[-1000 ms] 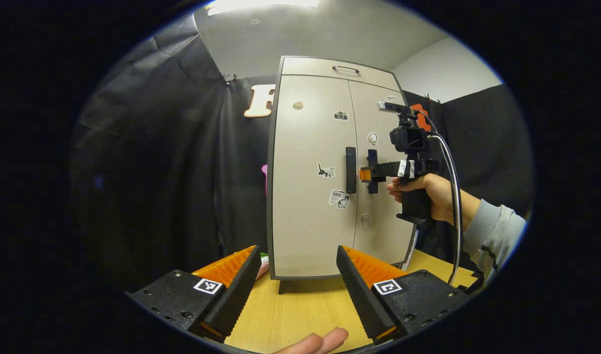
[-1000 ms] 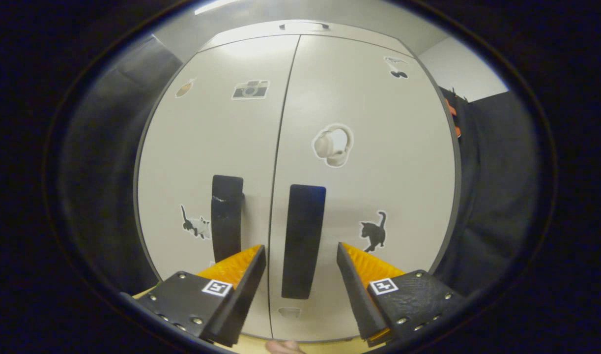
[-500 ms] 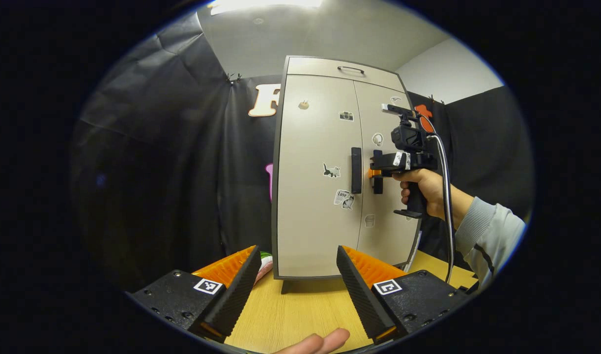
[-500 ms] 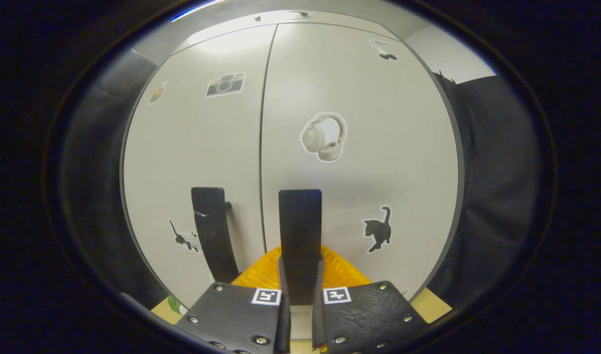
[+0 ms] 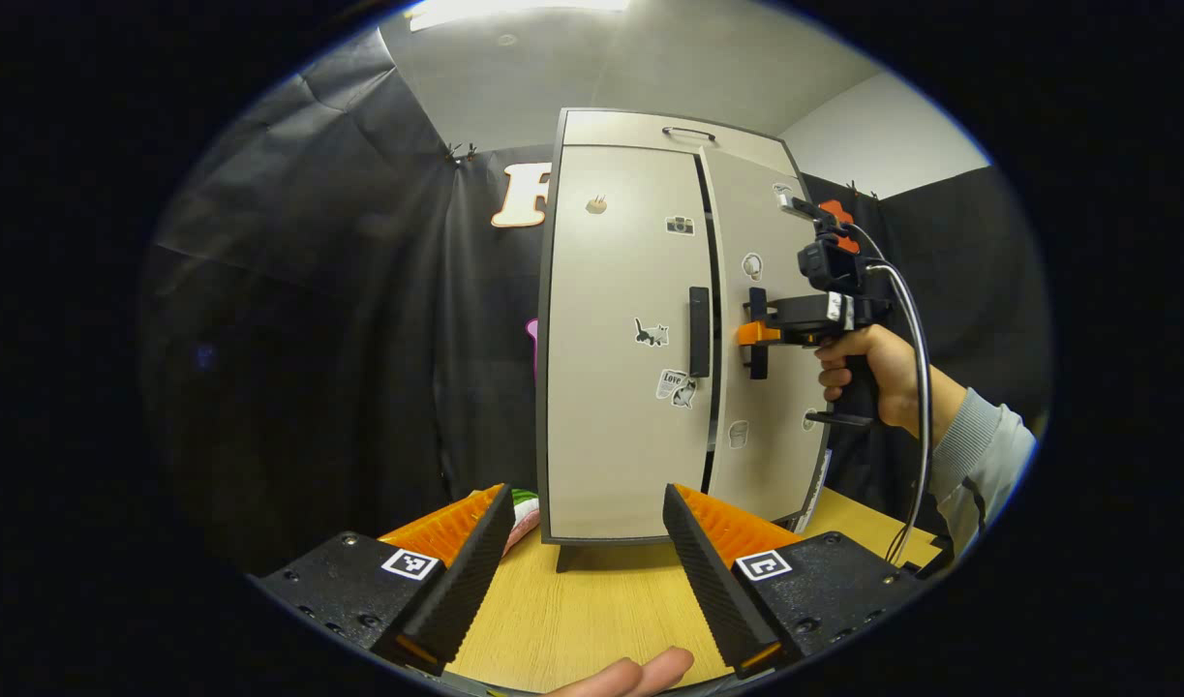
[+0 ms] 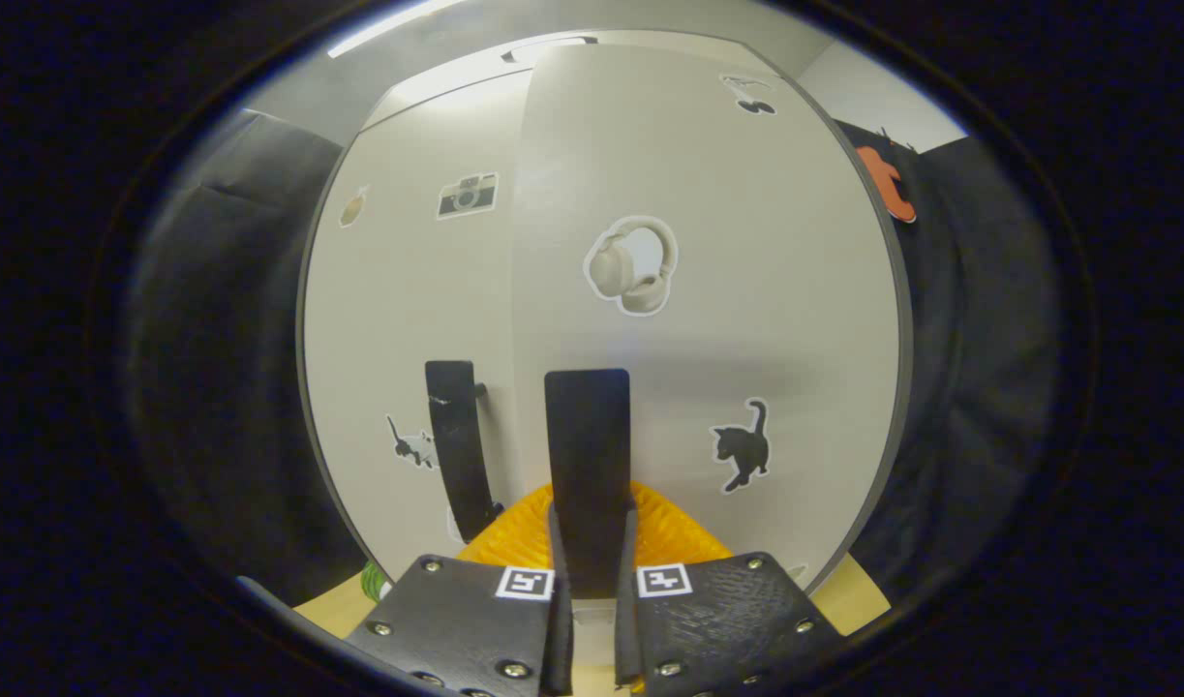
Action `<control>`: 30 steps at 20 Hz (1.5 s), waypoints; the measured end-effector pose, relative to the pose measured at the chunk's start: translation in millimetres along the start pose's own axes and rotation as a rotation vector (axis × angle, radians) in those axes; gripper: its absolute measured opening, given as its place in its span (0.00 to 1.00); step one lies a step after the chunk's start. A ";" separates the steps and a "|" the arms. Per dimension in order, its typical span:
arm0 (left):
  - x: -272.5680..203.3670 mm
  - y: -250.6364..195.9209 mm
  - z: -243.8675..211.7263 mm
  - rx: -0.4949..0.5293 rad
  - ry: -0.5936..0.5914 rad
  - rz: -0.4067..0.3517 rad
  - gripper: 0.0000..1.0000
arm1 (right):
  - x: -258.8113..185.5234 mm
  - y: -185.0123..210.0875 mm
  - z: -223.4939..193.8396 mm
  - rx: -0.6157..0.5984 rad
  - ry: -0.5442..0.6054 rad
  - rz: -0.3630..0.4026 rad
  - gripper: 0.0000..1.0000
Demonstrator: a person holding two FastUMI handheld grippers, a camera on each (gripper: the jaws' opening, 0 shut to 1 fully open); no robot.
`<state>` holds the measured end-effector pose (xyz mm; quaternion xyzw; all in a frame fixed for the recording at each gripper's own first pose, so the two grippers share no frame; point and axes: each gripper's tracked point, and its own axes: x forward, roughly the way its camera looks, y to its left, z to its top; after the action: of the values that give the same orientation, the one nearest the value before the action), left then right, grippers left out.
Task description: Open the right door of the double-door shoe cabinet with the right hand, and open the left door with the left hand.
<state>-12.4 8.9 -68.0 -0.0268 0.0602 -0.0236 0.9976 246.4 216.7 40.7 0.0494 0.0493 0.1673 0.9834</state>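
A beige double-door shoe cabinet (image 5: 630,387) stands upright on the wooden table (image 5: 592,620). Its right door (image 5: 771,387) is ajar, with a dark gap along the centre seam. In the right gripper view my right gripper (image 6: 592,566) is shut on the right door's black handle (image 6: 587,455); in the left gripper view that right gripper (image 5: 754,334) and the hand holding it are at the handle (image 5: 758,363). The left door (image 5: 616,290) is closed, its black handle (image 5: 699,331) free. My left gripper (image 5: 587,542) stands open, low over the table, well short of the cabinet.
Black cloth walls stand behind and beside the cabinet. A green and pink object (image 5: 522,513) lies on the table at the cabinet's left foot. A fingertip (image 5: 640,671) shows at the table's near edge. A cable (image 5: 916,387) hangs from the right gripper.
The right gripper closed on the right door's handle and has pulled it outward, so the door now stands ajar. The left gripper has stayed nearly still.
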 end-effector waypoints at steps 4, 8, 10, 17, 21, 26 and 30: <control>-6.5 -7.3 -1.1 -0.014 0.013 -0.008 0.96 | -9.7 -2.1 2.2 0.000 0.006 0.045 0.17; -12.7 -12.0 2.7 -0.006 0.008 0.006 0.96 | -19.1 -7.4 2.4 -0.024 0.014 0.038 0.17; -15.1 -16.7 3.7 0.006 0.004 0.001 0.96 | -23.2 -9.3 3.3 -0.038 0.014 0.037 0.17; -19.1 -22.2 5.8 0.025 0.001 -0.001 0.96 | -38.4 -21.2 5.4 -0.036 0.011 0.035 0.17; -21.2 -24.4 6.8 0.015 -0.003 -0.002 0.96 | -46.5 -28.2 5.8 -0.027 0.007 0.039 0.17; -23.4 -32.8 7.7 0.020 -0.007 -0.007 0.96 | -58.1 -39.6 5.4 -0.008 0.012 0.042 0.17; -24.5 -45.8 5.0 0.019 -0.001 -0.038 0.96 | -66.8 -50.1 3.9 0.004 0.020 0.017 0.16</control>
<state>-38.1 -35.2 -57.5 -0.0184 0.0587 -0.0431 0.9972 200.4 147.1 44.2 0.0500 0.0589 0.1759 0.9814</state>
